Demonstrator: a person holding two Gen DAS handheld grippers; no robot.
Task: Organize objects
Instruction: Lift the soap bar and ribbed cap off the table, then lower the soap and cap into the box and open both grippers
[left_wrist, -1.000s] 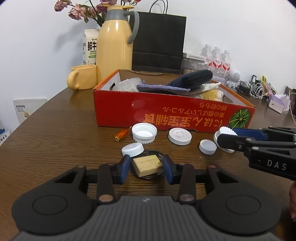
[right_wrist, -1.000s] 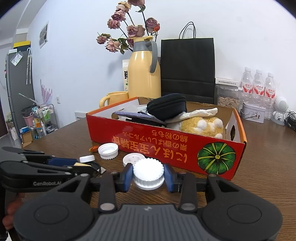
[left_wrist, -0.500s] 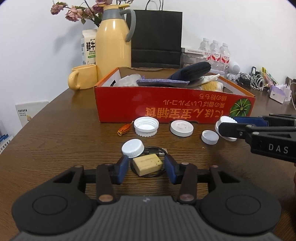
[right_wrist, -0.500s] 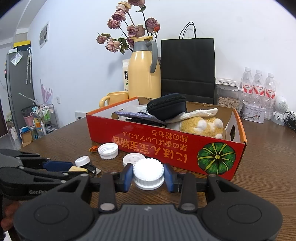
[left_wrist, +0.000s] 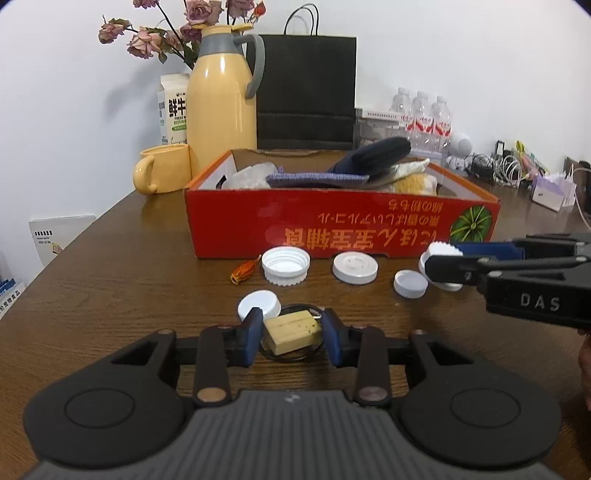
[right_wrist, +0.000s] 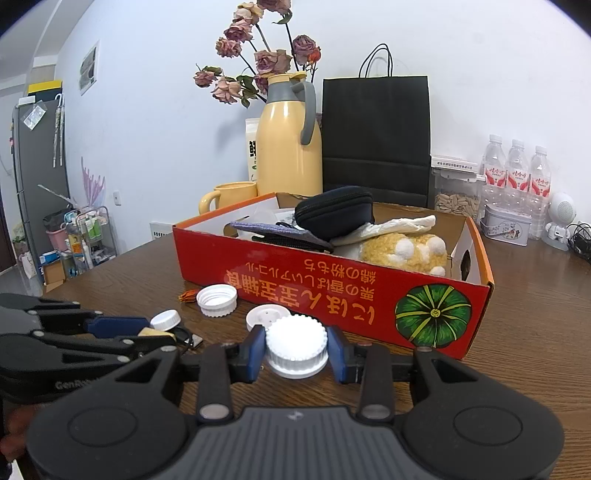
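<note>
Jaws closing on the small yellow rectangular block (left_wrist: 291, 331); ridged white plastic cap (right_wrist: 296, 345) clamped.

Left gripper (left_wrist: 291, 338): a second ago the block sat looser between wider jaws; the gap is now being narrowed, left pad at the block's edge, right pad just short, so no grip is confirmed. The block lies on a thin black ring (left_wrist: 286, 350) on the brown wooden table (left_wrist: 110, 280). Right gripper (right_wrist: 296, 350): unchanged, shut on the cap. Beyond, the red cardboard box (left_wrist: 343, 225) is judged the destination for both.
</note>
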